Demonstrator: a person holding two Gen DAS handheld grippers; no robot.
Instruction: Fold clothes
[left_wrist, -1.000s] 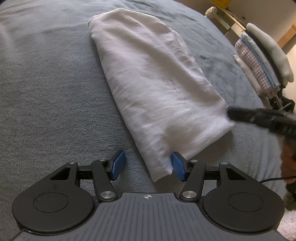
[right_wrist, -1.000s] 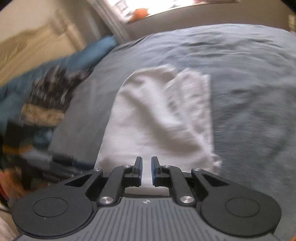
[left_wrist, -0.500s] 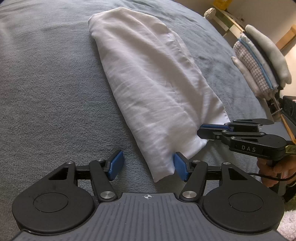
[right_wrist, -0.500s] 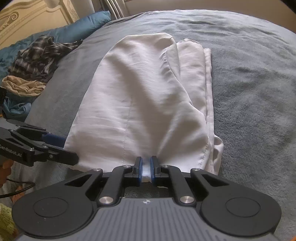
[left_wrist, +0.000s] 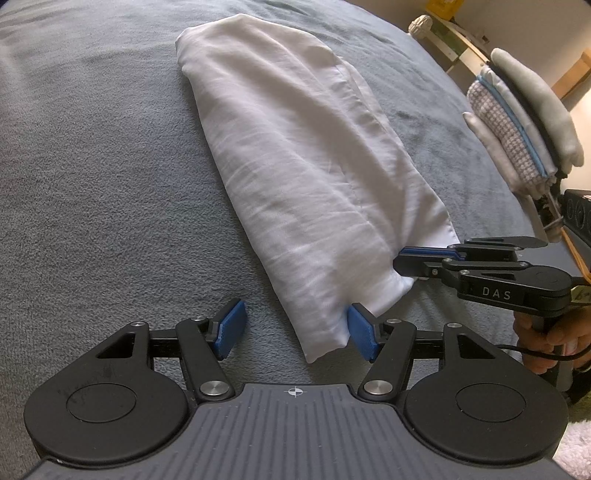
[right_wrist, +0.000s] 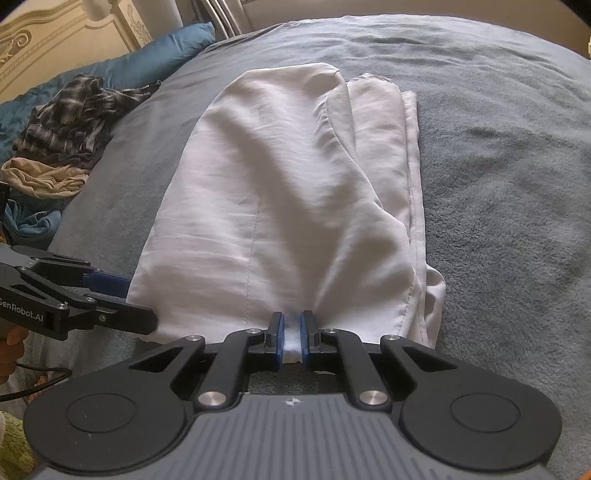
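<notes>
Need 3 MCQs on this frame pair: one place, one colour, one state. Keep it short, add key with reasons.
1. Where does the pile of unfolded clothes lie?
A. beside the blue pillow
B. on top of the white garment
C. on the floor

2. What colour is the blanket under the white garment?
A. red
B. grey
C. yellow

3. How do the right gripper's jaws stand?
A. wide open and empty
B. closed on the garment's near edge
C. closed on the pillow

Key: 1 A, the plaid and tan heap sits by the pillow at the bed's head. 2 B, grey fleece surrounds the garment. 3 B, white fabric is pinched between its blue pads.
</notes>
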